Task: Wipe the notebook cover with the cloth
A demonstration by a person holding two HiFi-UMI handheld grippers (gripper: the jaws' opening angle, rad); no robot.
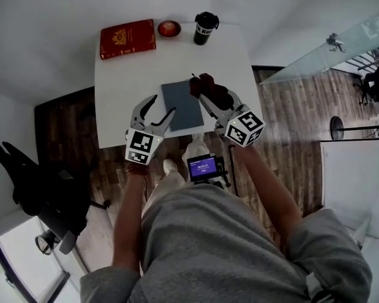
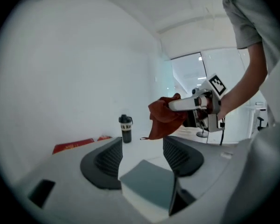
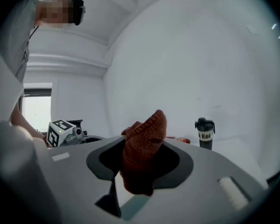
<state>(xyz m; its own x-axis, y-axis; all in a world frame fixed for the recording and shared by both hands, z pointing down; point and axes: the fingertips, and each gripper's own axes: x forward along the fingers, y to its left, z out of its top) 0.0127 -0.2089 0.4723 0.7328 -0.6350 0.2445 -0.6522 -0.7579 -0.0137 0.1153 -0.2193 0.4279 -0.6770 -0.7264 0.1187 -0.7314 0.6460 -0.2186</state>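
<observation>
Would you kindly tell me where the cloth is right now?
The cloth is clamped in the right gripper, mid-frame in the head view, at the grey notebook's far right corner.

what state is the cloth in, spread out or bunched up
Bunched up: the red cloth hangs crumpled between the closed jaws of the right hand-held gripper, held up off the grey notebook, not spread on it.
</observation>
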